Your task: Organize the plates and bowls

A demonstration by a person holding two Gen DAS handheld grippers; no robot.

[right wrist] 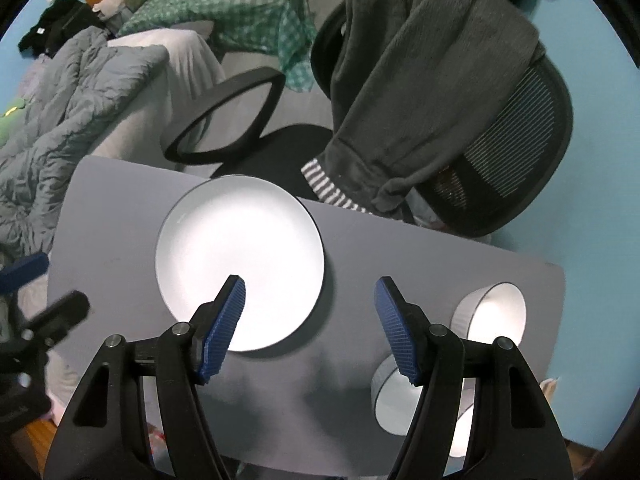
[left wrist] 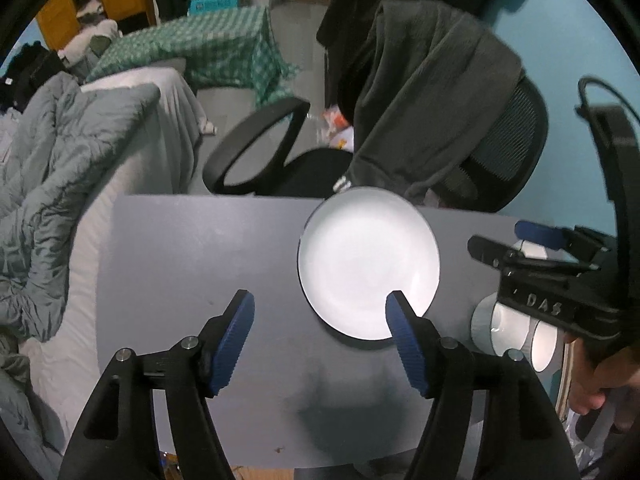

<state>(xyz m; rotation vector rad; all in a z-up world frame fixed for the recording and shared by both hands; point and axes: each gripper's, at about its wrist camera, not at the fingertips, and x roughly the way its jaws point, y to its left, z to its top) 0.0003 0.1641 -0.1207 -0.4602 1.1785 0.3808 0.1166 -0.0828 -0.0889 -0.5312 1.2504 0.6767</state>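
A round white plate [right wrist: 239, 262] with a thin dark rim lies flat on the grey rectangular tabletop [right wrist: 120, 208], near its far edge. White bowls [right wrist: 498, 312] stand to its right. Behind the table, a black mesh office chair [right wrist: 520, 152] carries a dark grey garment [right wrist: 420, 80]; a grey quilt [left wrist: 52, 168] lies left. The left gripper [left wrist: 320, 312] and right gripper [right wrist: 310, 300] are both spread wide, holding nothing.

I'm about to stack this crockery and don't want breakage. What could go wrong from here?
The plate sits at the table's far edge; a push could slide it off. The bowls near the right edge lie tipped on their sides and might roll when nudged. Both the left gripper and the right gripper hang open close together and could collide.
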